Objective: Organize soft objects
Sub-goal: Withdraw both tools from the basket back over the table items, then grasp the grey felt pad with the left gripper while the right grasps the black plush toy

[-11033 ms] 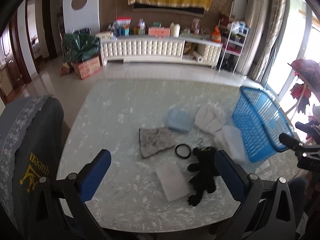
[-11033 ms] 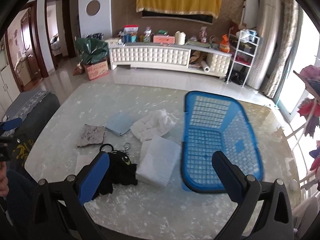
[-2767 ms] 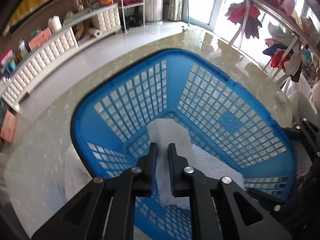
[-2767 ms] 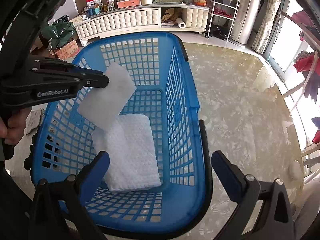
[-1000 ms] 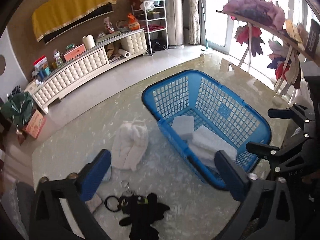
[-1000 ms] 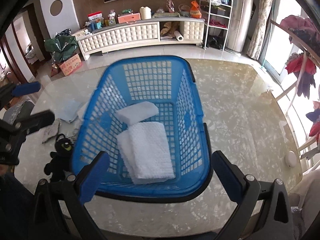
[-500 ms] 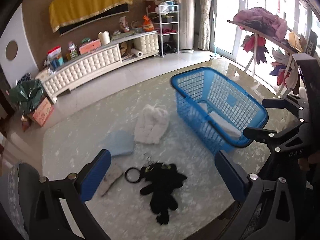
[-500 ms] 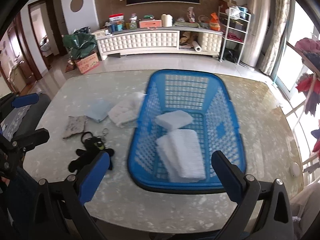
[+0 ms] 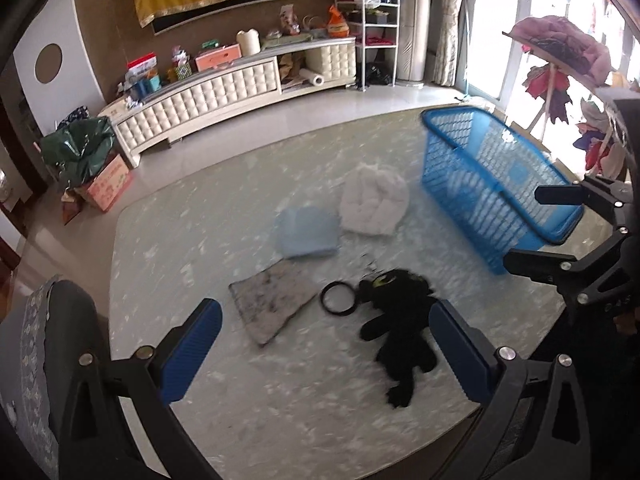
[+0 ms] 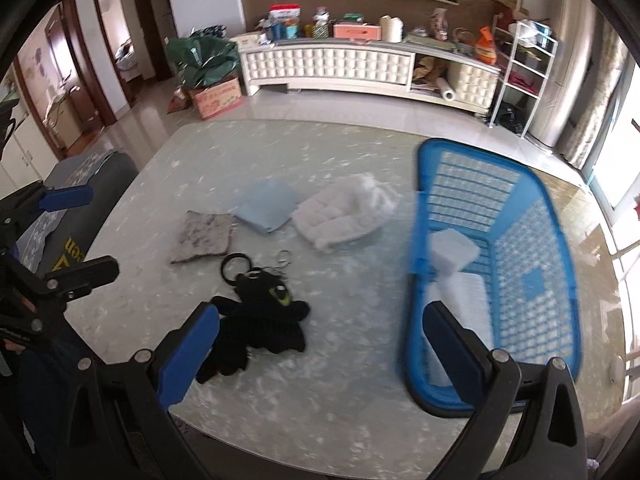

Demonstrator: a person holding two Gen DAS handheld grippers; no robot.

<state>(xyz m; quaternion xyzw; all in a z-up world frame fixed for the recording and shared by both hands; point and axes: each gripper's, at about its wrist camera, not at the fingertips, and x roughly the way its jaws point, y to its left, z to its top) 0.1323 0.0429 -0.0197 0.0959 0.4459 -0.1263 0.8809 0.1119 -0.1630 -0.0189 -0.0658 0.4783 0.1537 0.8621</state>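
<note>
A blue basket (image 9: 496, 184) (image 10: 520, 248) stands at the table's right side, holding a white sponge (image 10: 454, 249) and a white folded towel (image 10: 466, 292). On the table lie a black plush toy (image 9: 400, 312) (image 10: 260, 316) with a black ring (image 9: 338, 304), a grey cloth (image 9: 272, 304) (image 10: 204, 237), a light blue cloth (image 9: 308, 231) (image 10: 267, 205) and a white padded garment (image 9: 374, 204) (image 10: 346, 210). My left gripper (image 9: 326, 352) is open and empty above the near table edge. My right gripper (image 10: 320, 348) is open and empty, near the plush toy.
The marble table (image 9: 240, 392) ends close in front of both grippers. A grey chair back (image 9: 52, 344) stands at the left edge. A white cabinet (image 10: 340, 66) and shelves line the far wall. A clothes rack (image 9: 560, 60) stands at the right.
Both grippers have swung left, away from the basket, toward the loose items on the table. Earlier the left gripper released the white sponge into the basket.
</note>
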